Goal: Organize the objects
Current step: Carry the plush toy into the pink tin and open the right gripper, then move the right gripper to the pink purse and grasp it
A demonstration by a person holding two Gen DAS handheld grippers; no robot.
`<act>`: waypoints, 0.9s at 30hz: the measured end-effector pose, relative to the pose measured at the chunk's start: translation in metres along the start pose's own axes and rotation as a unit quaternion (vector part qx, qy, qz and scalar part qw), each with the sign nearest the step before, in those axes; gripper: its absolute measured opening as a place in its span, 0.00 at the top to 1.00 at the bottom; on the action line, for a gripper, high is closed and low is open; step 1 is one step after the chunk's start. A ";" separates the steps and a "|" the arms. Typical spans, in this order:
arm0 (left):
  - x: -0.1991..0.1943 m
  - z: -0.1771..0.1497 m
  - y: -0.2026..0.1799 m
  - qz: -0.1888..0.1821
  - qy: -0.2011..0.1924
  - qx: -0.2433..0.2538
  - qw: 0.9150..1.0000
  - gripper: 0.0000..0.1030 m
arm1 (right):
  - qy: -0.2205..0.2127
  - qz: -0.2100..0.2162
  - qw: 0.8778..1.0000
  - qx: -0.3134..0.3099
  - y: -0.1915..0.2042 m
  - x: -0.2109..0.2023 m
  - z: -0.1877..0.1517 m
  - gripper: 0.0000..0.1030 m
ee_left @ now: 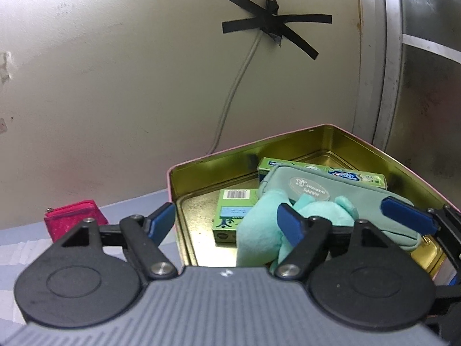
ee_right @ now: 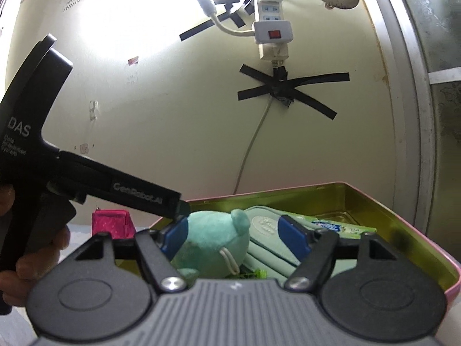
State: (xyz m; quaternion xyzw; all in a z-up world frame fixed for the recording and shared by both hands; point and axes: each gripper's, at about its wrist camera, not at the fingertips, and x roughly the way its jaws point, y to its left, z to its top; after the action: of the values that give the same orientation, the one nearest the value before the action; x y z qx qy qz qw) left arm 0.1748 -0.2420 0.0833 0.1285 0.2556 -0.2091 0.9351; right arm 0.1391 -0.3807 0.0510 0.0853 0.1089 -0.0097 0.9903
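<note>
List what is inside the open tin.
Inside the tin: a teal plush toy, a pale green zip pouch lying over a long green box, and a small green box with a barcode. Whatever lies under the plush and pouch is covered.

Home rm, prob bedroom — scuffed wall [ee_right: 173, 109] w/ taped-up power strip [ee_right: 270, 20], striped bedsheet [ee_left: 26, 248].

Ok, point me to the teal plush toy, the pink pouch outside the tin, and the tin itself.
teal plush toy [ee_right: 213, 239]: right wrist view, middle of its body.
pink pouch [ee_left: 73, 219]: left wrist view, centre of its front face.
tin [ee_left: 302, 141]: left wrist view, bare inner back wall.
</note>
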 end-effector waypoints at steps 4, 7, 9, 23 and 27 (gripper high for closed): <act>-0.006 0.001 0.005 0.015 -0.003 -0.005 1.000 0.23 | -0.006 0.003 1.000 0.010 -0.006 -0.002 0.001 0.31; -0.011 -0.001 0.013 0.032 -0.006 -0.010 0.999 0.23 | -0.008 0.001 1.000 0.018 -0.008 -0.003 0.002 0.31; -0.014 -0.003 0.019 0.045 -0.004 -0.013 0.999 0.23 | -0.011 0.001 1.000 0.019 -0.007 -0.005 0.002 0.31; -0.034 -0.027 0.078 0.095 0.009 -0.049 0.994 0.23 | -0.032 0.032 0.999 0.027 0.032 -0.038 0.005 0.31; -0.041 -0.034 0.090 0.100 0.010 -0.058 0.993 0.23 | -0.034 0.051 0.997 0.036 0.047 -0.047 0.007 0.31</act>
State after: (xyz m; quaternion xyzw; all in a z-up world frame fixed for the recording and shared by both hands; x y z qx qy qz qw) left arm 0.1692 -0.1382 0.0891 0.1010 0.2623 -0.0984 0.9546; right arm 0.0964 -0.3361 0.0759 0.1263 0.0702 0.0340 0.9889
